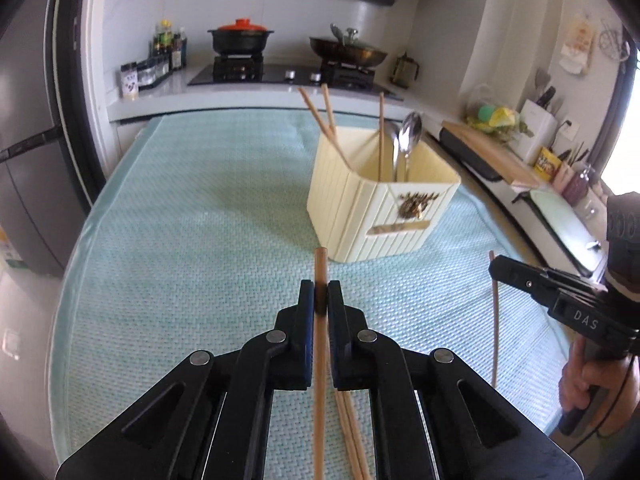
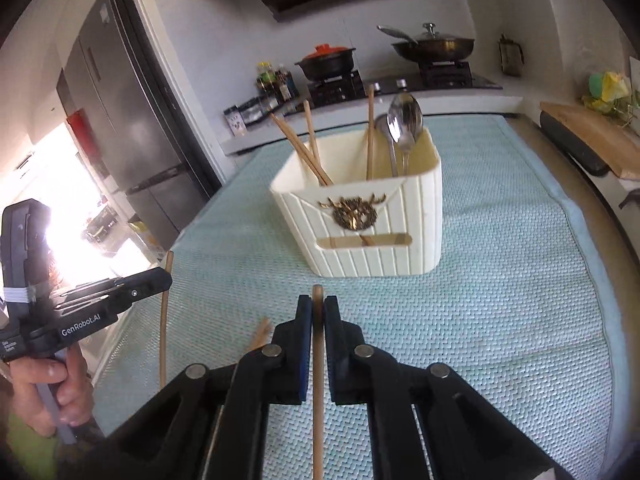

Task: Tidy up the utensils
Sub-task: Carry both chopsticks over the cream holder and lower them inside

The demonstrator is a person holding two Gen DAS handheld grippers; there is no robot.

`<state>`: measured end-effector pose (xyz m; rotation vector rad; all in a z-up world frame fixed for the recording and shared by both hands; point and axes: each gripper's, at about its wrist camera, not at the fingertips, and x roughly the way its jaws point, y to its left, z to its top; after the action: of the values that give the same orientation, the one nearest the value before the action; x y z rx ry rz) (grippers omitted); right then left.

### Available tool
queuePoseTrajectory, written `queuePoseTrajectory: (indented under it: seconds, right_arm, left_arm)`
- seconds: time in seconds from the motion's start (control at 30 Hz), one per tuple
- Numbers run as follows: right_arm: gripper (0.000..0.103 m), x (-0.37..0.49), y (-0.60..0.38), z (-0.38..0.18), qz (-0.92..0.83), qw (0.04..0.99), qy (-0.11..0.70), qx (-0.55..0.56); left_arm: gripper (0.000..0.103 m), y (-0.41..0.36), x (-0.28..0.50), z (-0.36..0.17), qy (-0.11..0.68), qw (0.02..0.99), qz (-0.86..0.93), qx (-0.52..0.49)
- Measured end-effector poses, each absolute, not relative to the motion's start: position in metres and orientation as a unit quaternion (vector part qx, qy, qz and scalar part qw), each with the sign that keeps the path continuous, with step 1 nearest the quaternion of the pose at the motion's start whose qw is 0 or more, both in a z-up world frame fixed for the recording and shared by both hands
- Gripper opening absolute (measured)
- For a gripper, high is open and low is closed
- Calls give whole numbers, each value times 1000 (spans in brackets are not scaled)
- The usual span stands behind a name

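A cream ribbed utensil holder [image 1: 380, 208] [image 2: 368, 216] stands on the pale green mat and holds three chopsticks [image 1: 324, 120] [image 2: 308, 140] and two metal spoons [image 1: 410, 136] [image 2: 404, 124]. My left gripper [image 1: 321, 292] is shut on a wooden chopstick [image 1: 320, 360], held above the mat short of the holder. My right gripper [image 2: 318, 308] is shut on another wooden chopstick [image 2: 318, 380]; it also shows in the left wrist view [image 1: 494, 320], hanging upright. More chopsticks [image 1: 352, 440] [image 2: 258, 336] lie on the mat under the grippers.
The green mat [image 1: 200, 220] [image 2: 500, 280] covers the table. Behind are a stove with a red-lidded pot [image 1: 240, 36] and a wok [image 1: 348, 50], spice bottles [image 1: 160, 60], a cutting board [image 1: 492, 152] at right, a fridge [image 2: 120, 120] at left.
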<state>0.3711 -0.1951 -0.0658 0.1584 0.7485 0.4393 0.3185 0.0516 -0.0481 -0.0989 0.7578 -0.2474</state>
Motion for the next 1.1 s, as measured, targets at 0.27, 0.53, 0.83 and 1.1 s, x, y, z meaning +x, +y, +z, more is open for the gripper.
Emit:
queuePoseTrajectory:
  seconds: [0.27,0.53,0.83,1.1]
  right_arm:
    - [6,319,-203,-6,227,934,271,62]
    - [6,291,-194,25,215,954,210,29]
    - [6,292,-191,43,206,962,180,14]
    - [6,300,-190,52,199,965,168,1]
  left_arm:
    - [4,62,291,6,295,943,-143,-50]
    - [4,59,280,20,268,950,-151,-57]
    - [4,62,278,31,256,951,-161,-66]
    - [4,63,288,48,248,950,-173,-81]
